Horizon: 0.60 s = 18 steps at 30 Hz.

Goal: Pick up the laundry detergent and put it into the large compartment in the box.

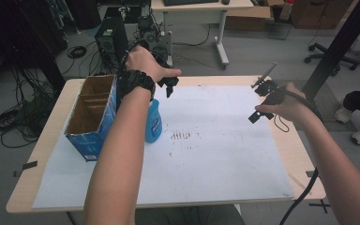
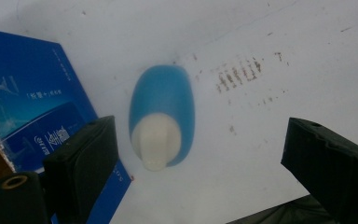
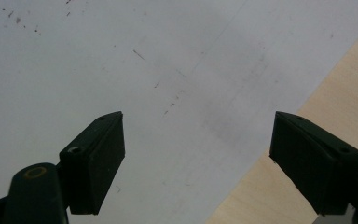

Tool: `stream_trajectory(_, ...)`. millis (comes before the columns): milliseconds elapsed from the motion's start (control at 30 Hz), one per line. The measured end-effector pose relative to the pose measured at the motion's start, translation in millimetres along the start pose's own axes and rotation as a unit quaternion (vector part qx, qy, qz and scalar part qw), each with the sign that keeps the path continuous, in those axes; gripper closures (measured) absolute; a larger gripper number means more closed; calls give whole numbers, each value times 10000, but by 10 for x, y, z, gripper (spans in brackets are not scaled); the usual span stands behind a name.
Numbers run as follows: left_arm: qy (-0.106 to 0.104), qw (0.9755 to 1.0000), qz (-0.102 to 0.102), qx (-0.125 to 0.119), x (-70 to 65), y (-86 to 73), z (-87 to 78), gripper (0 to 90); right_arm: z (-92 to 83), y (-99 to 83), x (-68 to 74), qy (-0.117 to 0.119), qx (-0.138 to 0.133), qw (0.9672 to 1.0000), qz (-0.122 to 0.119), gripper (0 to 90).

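Approach seems to be the step in hand: the left gripper (image 2: 200, 154) hangs above the blue bottle (image 2: 163, 116) with its jaws spread wide and nothing between them. In the left gripper view the bottle stands upright just left of the frame's middle, seen from above, its white cap (image 2: 156, 142) pointing toward the camera. It rests on the white sheet (image 2: 270, 140) just beside the blue cardboard box (image 2: 32, 107) at the left edge, though whether the two touch I cannot tell. A patch of dark smudges (image 2: 237, 74) marks the sheet to the upper right of the bottle.

In the high view the bottle (image 1: 153, 123) sits at centre left, partly hidden by the person's left forearm (image 1: 122, 154), with the open-topped box (image 1: 91, 117) further left and the left gripper (image 1: 168, 84) above them. The right gripper (image 1: 261, 101) is held at the right of the frame, well apart from the bottle; its own view shows its jaws spread over bare white sheet (image 3: 121, 60) and a strip of wooden tabletop (image 3: 317, 93) at the right.

Judging from this, the next move calls for lowering the left gripper so the jaws straddle the bottle's neck or body, shifted a little left in its own view to centre the bottle between them, then closing. The box close by leaves the near jaw little room.
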<state>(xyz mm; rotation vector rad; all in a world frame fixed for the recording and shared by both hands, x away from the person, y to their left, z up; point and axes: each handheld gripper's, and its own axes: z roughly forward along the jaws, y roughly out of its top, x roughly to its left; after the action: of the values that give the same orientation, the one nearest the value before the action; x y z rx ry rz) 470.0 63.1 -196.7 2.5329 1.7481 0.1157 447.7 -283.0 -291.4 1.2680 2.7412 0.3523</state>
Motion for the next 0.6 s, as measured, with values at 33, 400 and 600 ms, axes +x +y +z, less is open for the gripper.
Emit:
stream_trajectory(33, 2, 10000, -23, 4, 18, 0, 3, 110, 4, 0, -3, 5, 9, 10000, 3, 183)
stream_trajectory(400, 74, 9999, -118, 82, 105, 9, 18, 113, 12, -13, -32, 4, 19, 10000, 43, 183)
stream_trajectory(600, 113, 9997, -207, 114, 165, -1, 25, 112, 35, -17, -42, 22, 25, 10000, 52, 182)
